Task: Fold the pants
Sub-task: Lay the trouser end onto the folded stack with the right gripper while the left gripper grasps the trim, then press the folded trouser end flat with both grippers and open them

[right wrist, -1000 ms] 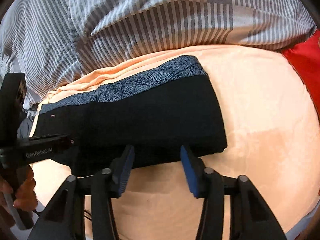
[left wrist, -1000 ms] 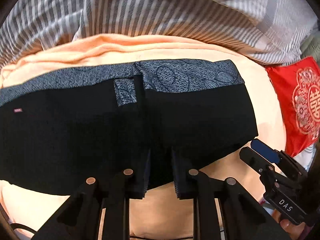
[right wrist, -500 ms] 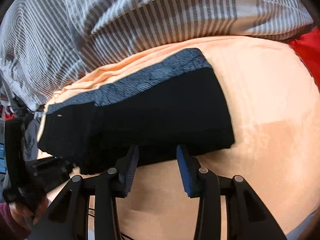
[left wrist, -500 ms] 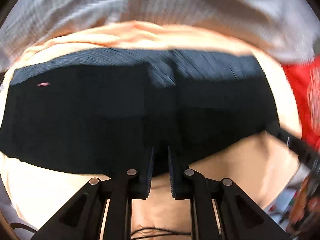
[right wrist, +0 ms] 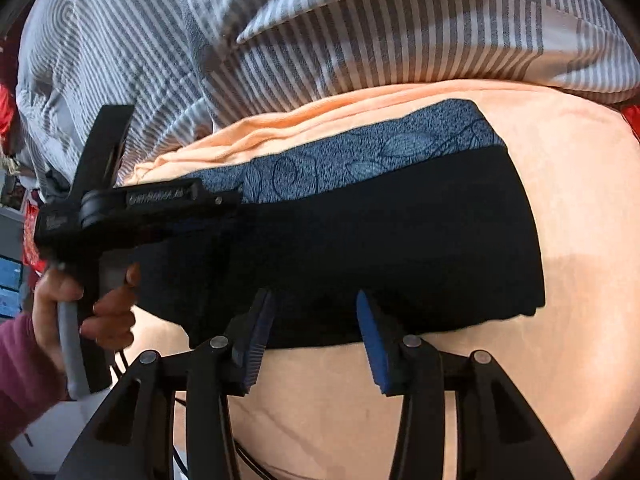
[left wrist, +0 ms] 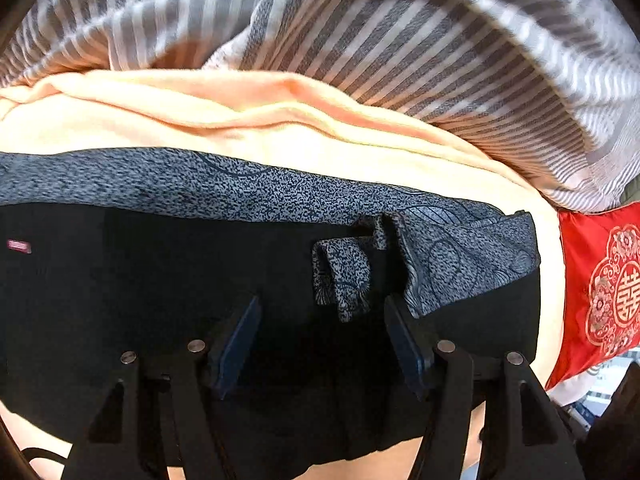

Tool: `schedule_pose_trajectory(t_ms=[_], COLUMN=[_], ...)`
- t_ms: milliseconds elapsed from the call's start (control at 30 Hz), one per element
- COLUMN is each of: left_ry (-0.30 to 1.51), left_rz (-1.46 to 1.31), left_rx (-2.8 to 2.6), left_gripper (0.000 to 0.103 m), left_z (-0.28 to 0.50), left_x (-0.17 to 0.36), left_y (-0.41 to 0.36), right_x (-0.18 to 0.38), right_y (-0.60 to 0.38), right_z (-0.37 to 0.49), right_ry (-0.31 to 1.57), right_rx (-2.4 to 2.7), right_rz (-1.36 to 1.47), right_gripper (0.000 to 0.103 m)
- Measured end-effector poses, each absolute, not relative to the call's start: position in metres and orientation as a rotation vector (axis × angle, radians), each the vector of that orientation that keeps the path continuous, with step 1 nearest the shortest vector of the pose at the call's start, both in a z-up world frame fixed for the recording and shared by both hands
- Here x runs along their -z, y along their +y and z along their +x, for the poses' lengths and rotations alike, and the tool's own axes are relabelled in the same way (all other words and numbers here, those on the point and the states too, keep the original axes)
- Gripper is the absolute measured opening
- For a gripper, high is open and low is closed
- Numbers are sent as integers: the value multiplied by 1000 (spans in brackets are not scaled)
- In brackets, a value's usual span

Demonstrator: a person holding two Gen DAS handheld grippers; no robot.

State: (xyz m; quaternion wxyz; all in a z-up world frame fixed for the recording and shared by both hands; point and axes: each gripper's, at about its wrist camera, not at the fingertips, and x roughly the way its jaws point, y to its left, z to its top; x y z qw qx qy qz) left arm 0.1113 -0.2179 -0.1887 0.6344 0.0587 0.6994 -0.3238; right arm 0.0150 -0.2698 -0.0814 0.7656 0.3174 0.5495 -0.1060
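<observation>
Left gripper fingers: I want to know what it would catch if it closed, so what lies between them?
In the left wrist view, the left gripper has just opened over the black pants; a small patterned flap lies just ahead.

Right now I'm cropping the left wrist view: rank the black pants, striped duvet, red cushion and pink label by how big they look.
1. black pants and striped duvet: alike, both cut off
2. red cushion
3. pink label
</observation>
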Motion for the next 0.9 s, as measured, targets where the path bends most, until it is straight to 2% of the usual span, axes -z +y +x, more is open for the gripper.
schedule_pose_trajectory(t_ms=[233,667,900], left_ry=[1622,1584,1581], left_rz=[92,144,144], left_rx=[751,710,678], left_gripper=[65,65,65], left_z=[116,126,130], left_x=[196,178,177], left_y=[-224,-196,-181], right_x=[109,152,162], right_y=[-261,-265,-265], right_z=[8,10,8], right_ry=[1113,949,895], right_rx=[113,140,182], right_rz=[1091,1490,1588], right_gripper=[47,47,47])
